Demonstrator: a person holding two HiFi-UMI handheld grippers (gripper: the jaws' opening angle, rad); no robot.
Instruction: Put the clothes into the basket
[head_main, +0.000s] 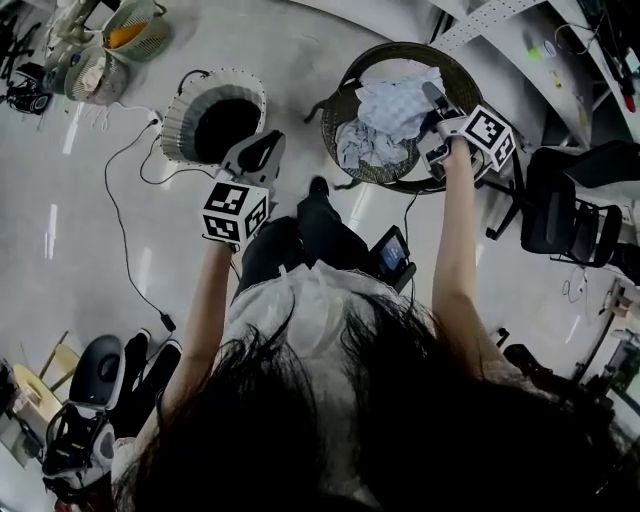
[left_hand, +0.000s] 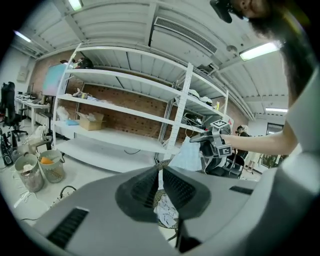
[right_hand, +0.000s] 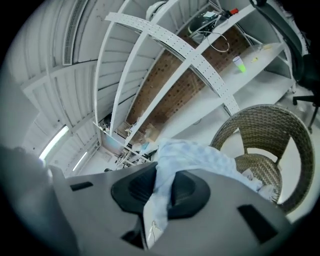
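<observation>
My right gripper (head_main: 432, 97) is shut on a pale blue checked cloth (head_main: 400, 100), held over the round wicker basket (head_main: 345, 100). More crumpled clothes (head_main: 358, 150) lie inside that basket. In the right gripper view the cloth (right_hand: 200, 160) drapes out between the pads of the right gripper (right_hand: 162, 192), with the basket (right_hand: 295, 135) below and to the right. My left gripper (head_main: 262, 152) hangs left of the basket, jaws together and holding nothing. From the left gripper view, the left gripper (left_hand: 161, 187) points at the basket rim (left_hand: 159, 165) and the hanging cloth (left_hand: 187, 156).
A white ribbed basket (head_main: 180, 115) with a dark inside stands left of the wicker one. Cables (head_main: 120, 200) trail over the floor. A black office chair (head_main: 580, 200) is at the right, small bins (head_main: 110, 50) at the far left, white shelving (left_hand: 125, 115) behind.
</observation>
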